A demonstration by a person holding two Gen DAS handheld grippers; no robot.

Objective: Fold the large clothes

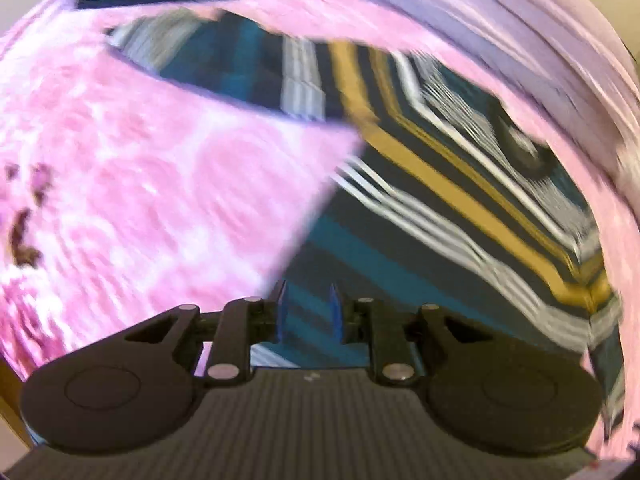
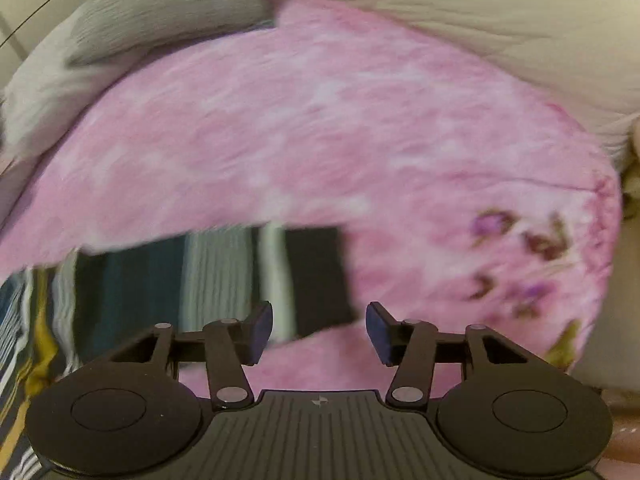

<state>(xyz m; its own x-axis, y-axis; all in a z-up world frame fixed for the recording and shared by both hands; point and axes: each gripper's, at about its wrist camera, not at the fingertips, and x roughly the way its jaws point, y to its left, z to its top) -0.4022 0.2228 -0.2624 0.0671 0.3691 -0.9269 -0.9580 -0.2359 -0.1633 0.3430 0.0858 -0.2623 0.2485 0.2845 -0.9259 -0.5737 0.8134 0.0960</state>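
A large pink garment with a faded pattern and small dark flowers lies on a striped bedspread; a diagonal edge of it runs down to just beside my left gripper. That gripper points steeply down, its blue pads a narrow gap apart, and only the striped bedspread shows between them. In the right wrist view the pink garment fills the middle, with a fold near the bottom. My right gripper hangs over it, open wide, nothing between its fingers. Both views are blurred.
The teal, yellow, white and black striped bedspread shows at lower left under the garment. Beige rumpled bedding and a grey pillow lie behind it. A wooden edge shows at the far lower left.
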